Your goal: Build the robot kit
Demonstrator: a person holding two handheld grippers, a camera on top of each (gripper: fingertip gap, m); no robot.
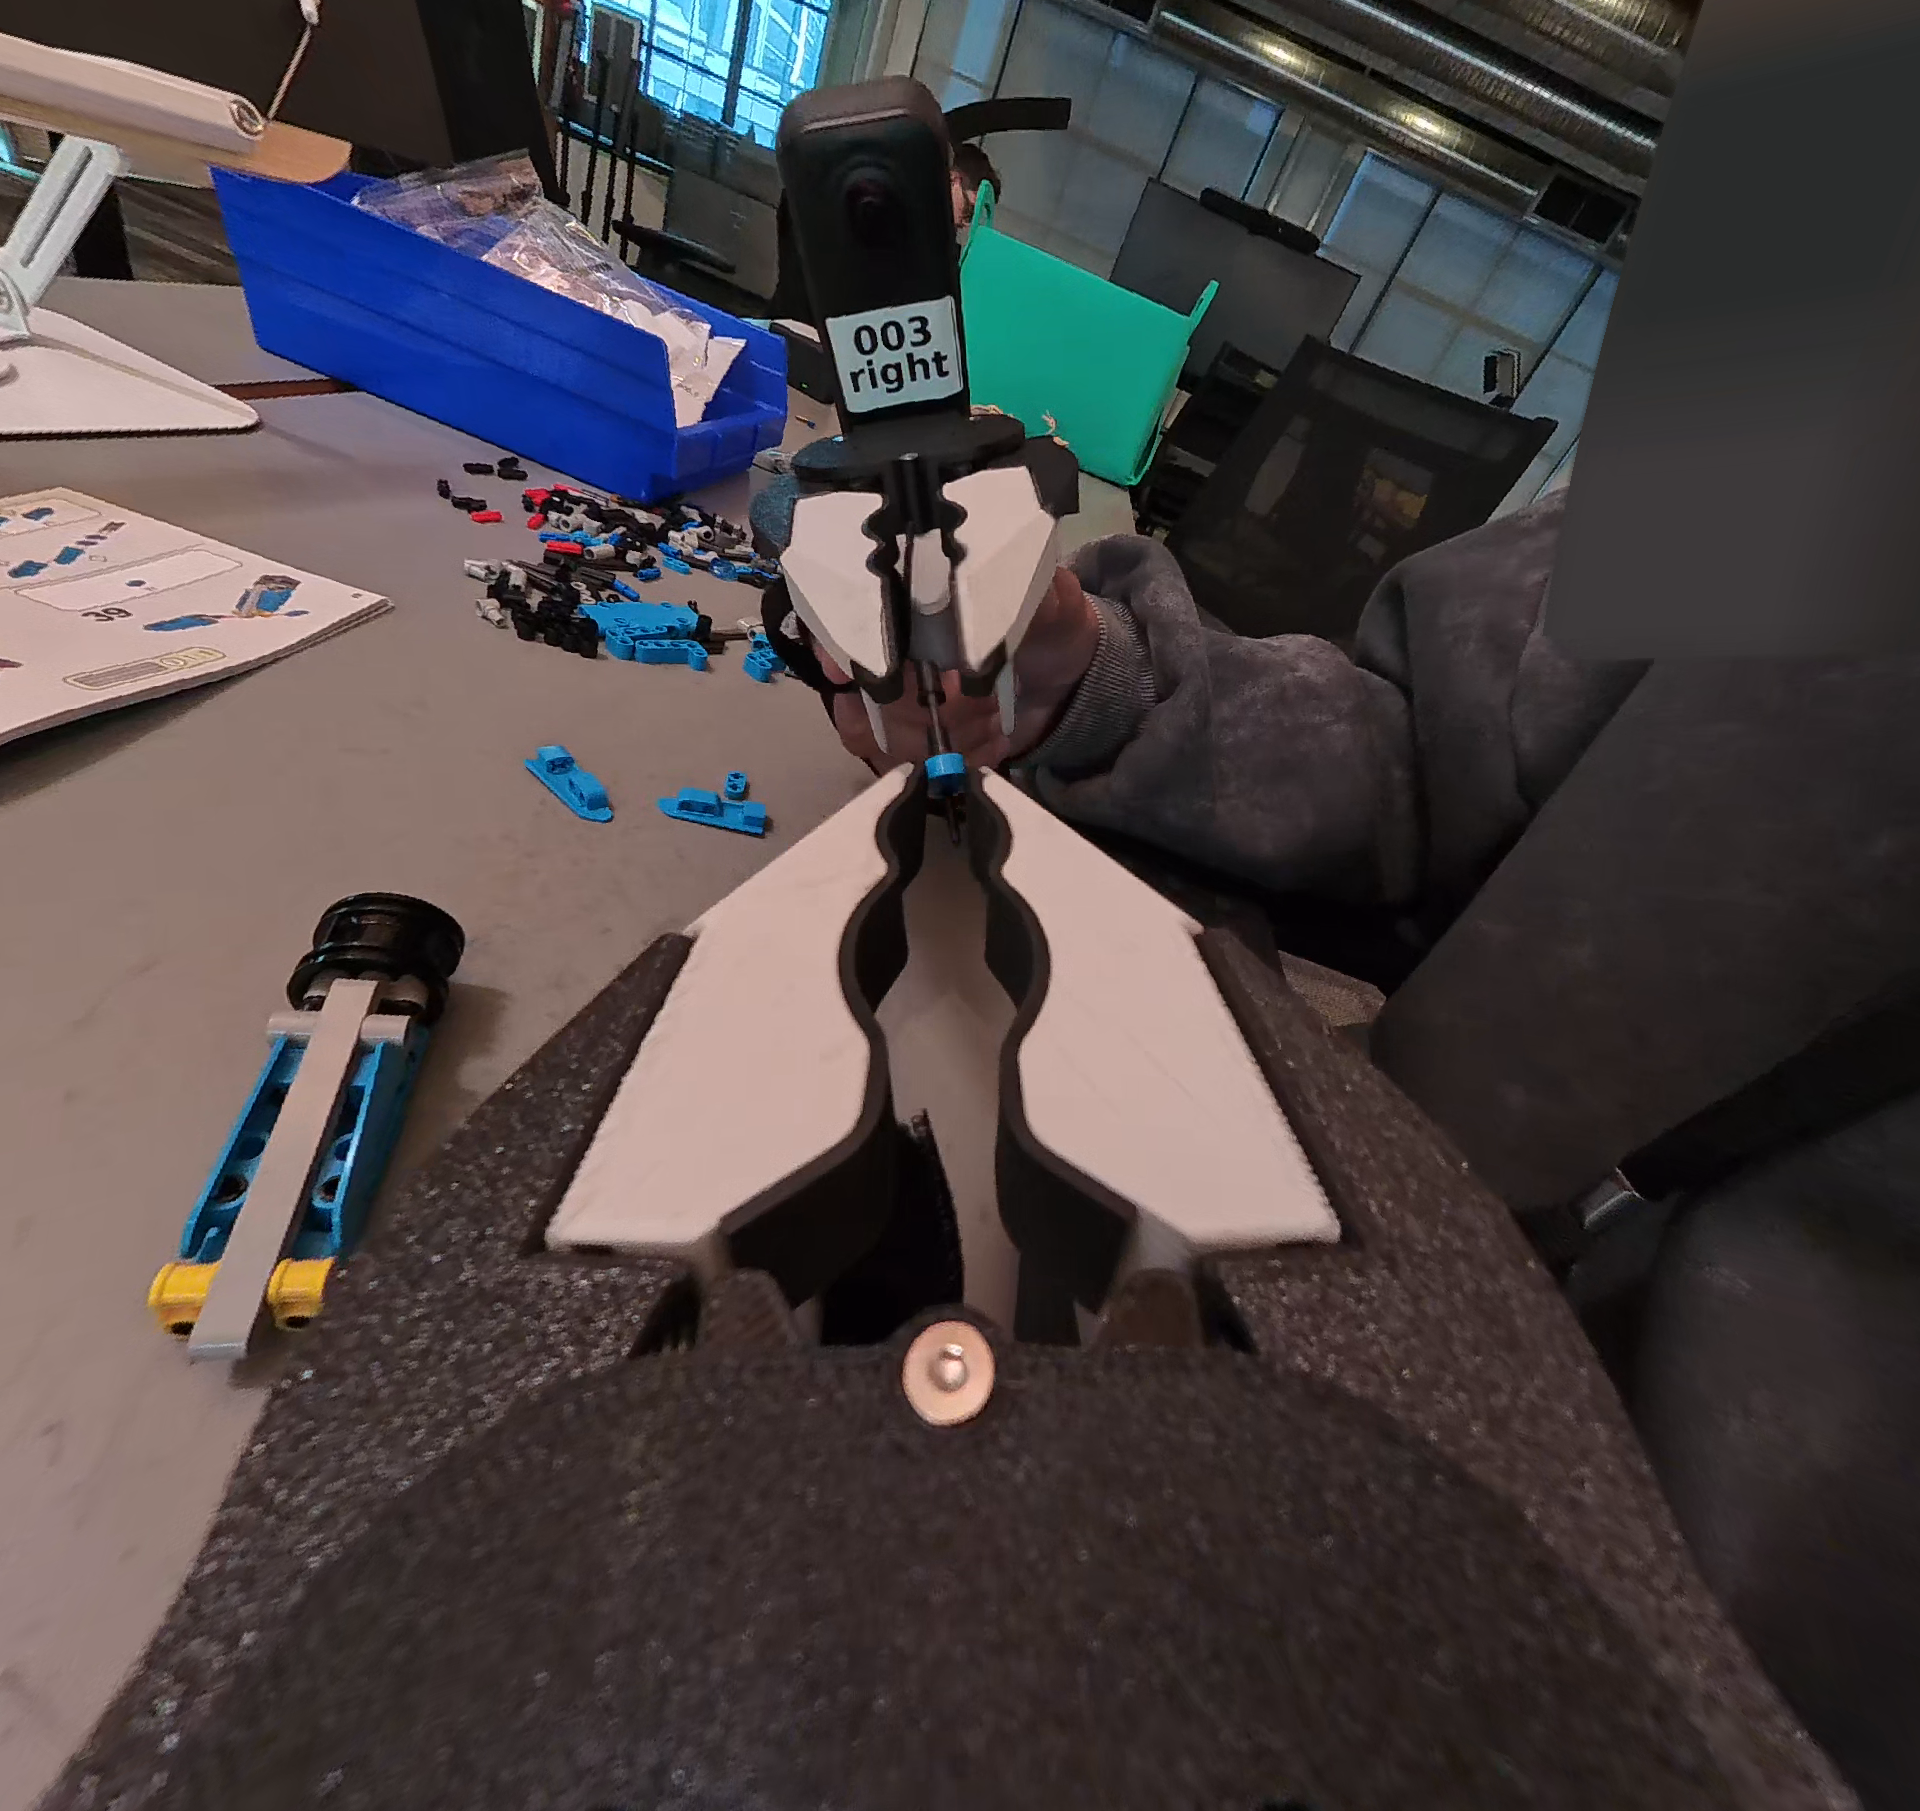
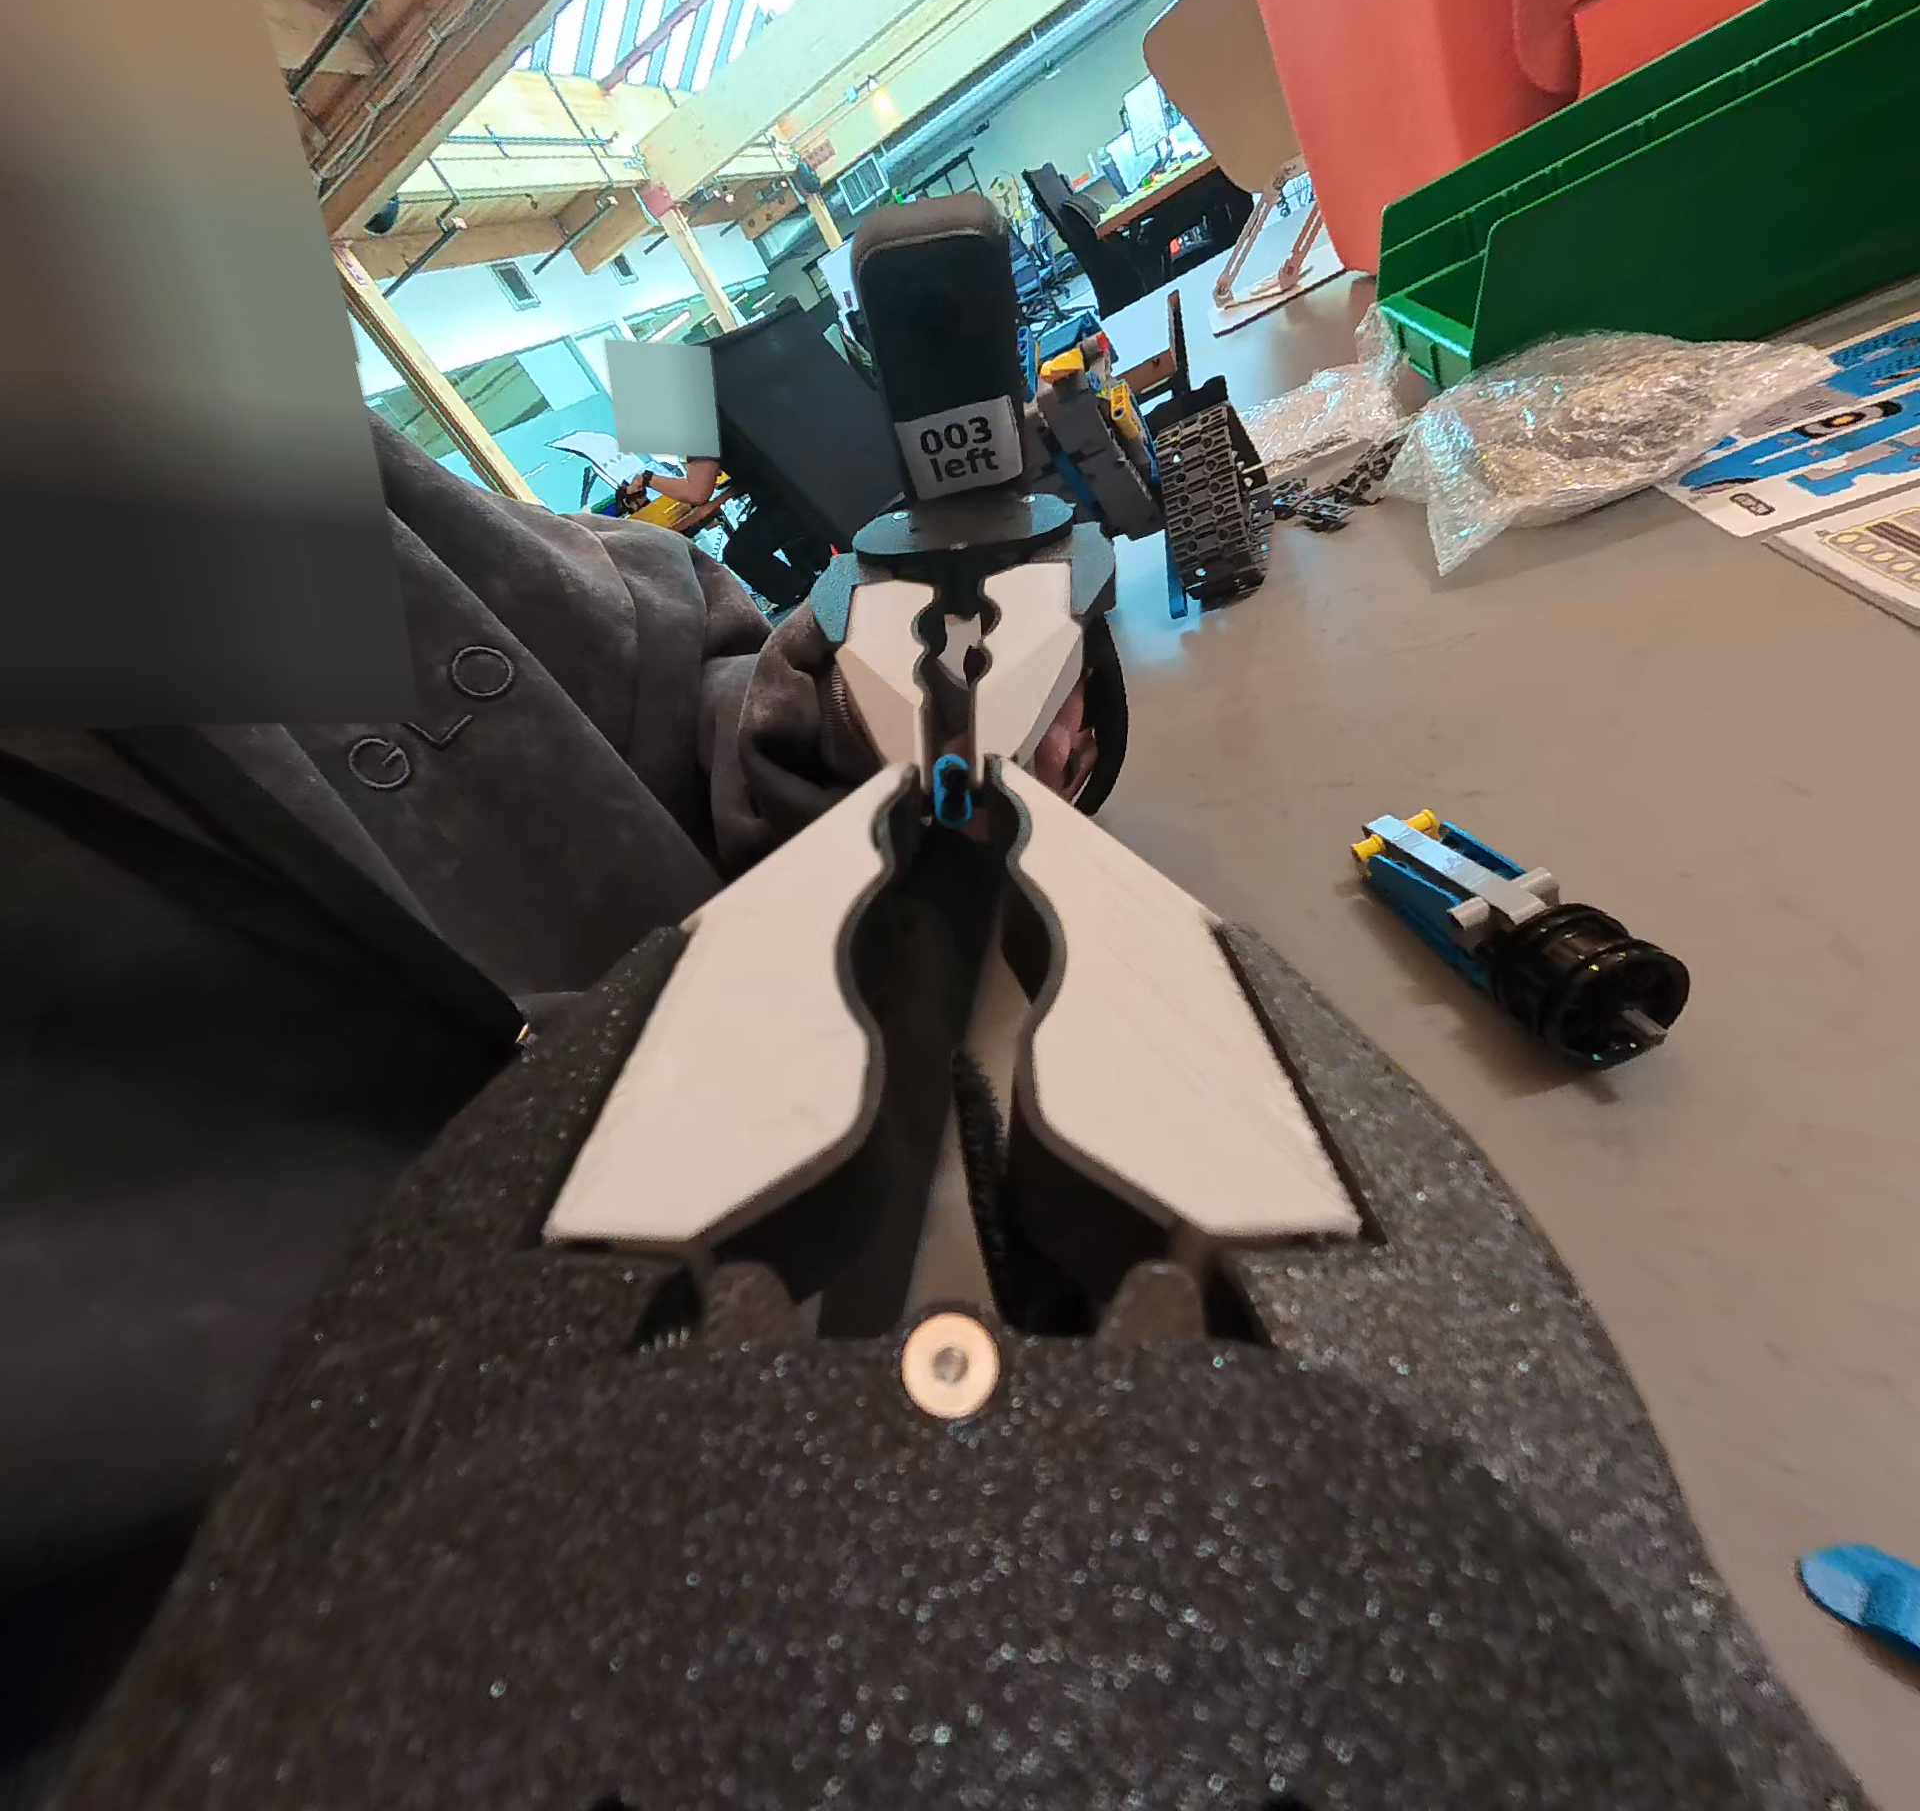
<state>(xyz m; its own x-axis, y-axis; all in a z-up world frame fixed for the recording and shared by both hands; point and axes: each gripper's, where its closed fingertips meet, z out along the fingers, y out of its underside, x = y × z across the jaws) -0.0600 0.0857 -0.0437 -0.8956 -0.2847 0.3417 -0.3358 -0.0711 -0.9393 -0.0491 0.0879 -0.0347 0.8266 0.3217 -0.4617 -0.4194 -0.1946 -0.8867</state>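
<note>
Blue bushing (image 1: 941, 770) on thin black axle (image 1: 932, 712), pinched between left gripper (image 1: 943, 793) and right gripper (image 2: 951, 797), both clamped. Light, rigid, slippery; grip the bushing. Wheel subassembly (image 1: 312, 1107) at 9 o'clock.

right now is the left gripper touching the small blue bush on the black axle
Touching. In the left wrist view the left gripper has its tips closed around the black axle, and the blue bush sits right against them.
</note>
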